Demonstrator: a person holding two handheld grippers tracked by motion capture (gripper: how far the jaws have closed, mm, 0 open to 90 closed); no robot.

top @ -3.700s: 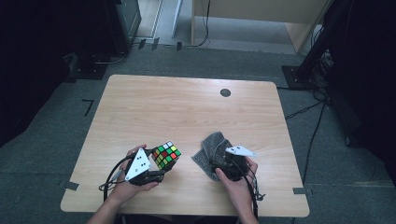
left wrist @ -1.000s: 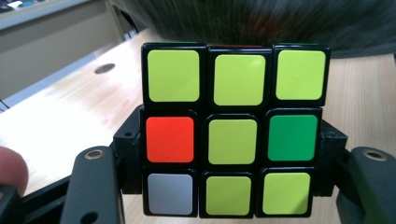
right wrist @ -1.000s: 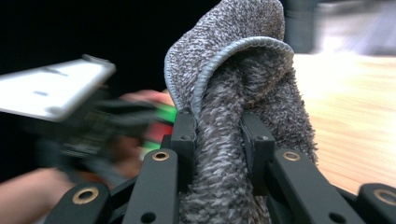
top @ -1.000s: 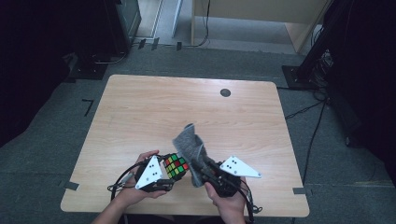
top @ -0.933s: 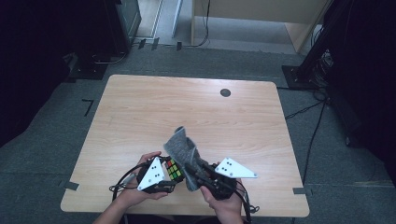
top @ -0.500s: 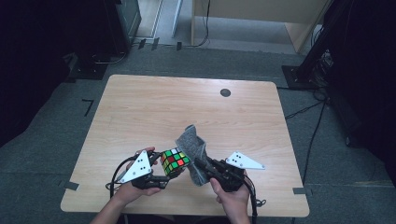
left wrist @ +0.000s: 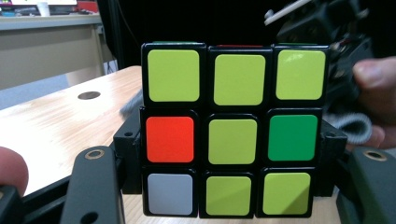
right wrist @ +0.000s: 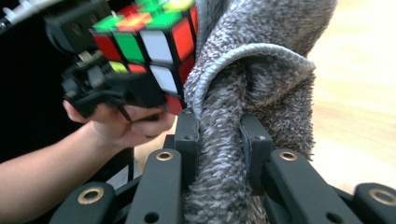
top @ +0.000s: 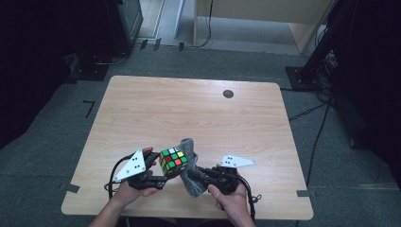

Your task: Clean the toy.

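A colourful puzzle cube [top: 173, 161] is held above the near edge of the table, with my left gripper [top: 166, 173] shut on its sides. In the left gripper view the cube [left wrist: 233, 133] shows a mostly yellow-green face between the black jaws. My right gripper [top: 193, 176] is shut on a bunched grey cloth [top: 190, 168], which presses against the cube's right side. In the right gripper view the cloth [right wrist: 243, 107] rises between the two jaws and touches the cube [right wrist: 152, 42].
The wooden table [top: 189, 113] has a round dark hole [top: 228, 93] at the far right. Both hands work close to the near edge. Grey floor, cables and dark stands surround the table.
The cube and left gripper have shifted slightly right and up. The right gripper has sunk and brought the cloth lower, against the cube's side.
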